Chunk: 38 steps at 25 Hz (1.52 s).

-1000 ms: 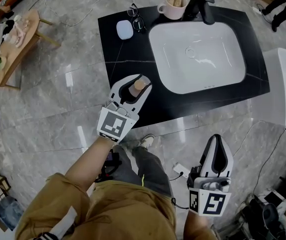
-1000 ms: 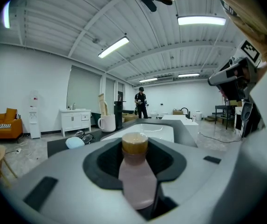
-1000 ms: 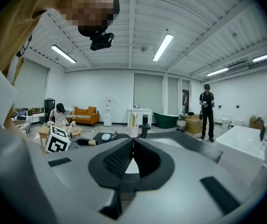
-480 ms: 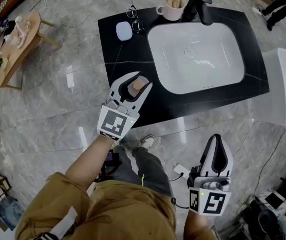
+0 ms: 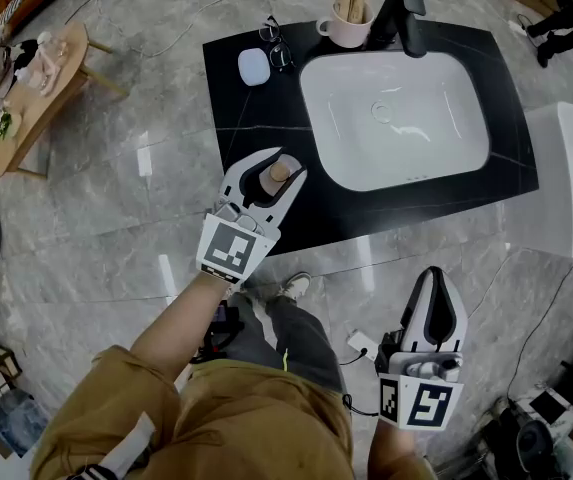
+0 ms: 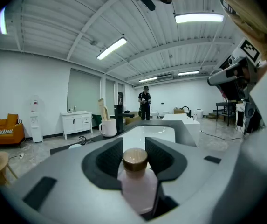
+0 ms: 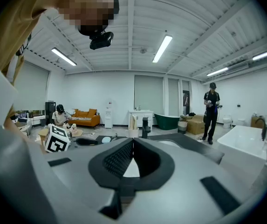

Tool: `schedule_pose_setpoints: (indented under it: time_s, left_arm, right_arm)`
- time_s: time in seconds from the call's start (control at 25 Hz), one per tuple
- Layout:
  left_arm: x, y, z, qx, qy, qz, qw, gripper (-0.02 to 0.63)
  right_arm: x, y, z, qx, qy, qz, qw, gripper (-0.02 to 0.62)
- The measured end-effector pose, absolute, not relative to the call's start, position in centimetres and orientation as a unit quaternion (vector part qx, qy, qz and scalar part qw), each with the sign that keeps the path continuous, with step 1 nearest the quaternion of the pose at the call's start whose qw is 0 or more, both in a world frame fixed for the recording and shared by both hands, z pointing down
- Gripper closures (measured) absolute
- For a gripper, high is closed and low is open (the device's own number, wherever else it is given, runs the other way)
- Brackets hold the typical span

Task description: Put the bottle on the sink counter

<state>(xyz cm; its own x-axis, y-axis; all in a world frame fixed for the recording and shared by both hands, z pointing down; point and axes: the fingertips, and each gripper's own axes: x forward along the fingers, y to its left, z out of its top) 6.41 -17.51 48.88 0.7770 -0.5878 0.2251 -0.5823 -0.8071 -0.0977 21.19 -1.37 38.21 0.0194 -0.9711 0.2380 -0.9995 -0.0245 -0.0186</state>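
A pale pink bottle (image 5: 277, 172) with a tan cap stands upright at the front left of the black sink counter (image 5: 246, 118). My left gripper (image 5: 292, 163) is around it. Its jaws have just been opening and now stand open, one on each side of the bottle, which is still between them. In the left gripper view the bottle (image 6: 136, 183) fills the space in front of the left gripper (image 6: 133, 141), with the white basin beyond. My right gripper (image 5: 436, 274) hangs low at the right, away from the counter, shut and empty. Its tips meet in the right gripper view (image 7: 133, 141).
The white basin (image 5: 396, 118) takes up the counter's middle and right. At the counter's back stand a black faucet (image 5: 406, 8), a mug (image 5: 346, 20) with sticks in it, glasses (image 5: 274, 38) and a small white case (image 5: 253, 66). A white fixture (image 5: 566, 168) stands at the right and a wooden table (image 5: 31, 78) at the far left.
The left jaws have spread a little around the bottle, which stays in place on the counter. Neither hand has shifted noticeably.
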Motion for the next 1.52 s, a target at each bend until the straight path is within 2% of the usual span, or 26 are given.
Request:
schedule_pose_setpoints:
  time_s: [1.12, 1.52]
  left_arm:
    - [4.5, -17.4, 44.1, -0.935, 0.335, -0.115, 0.032, 0.495]
    - [4.4, -17.5, 43.1, -0.931, 0.341, -0.121, 0.039, 0.566]
  right_arm:
    - [19.9, -1.0, 34.8, 0.702, -0.706, 0.069, 0.055, 0.591]
    - [20.0, -0.6, 33.5, 0.708, -0.702, 0.060, 0.048, 0.590]
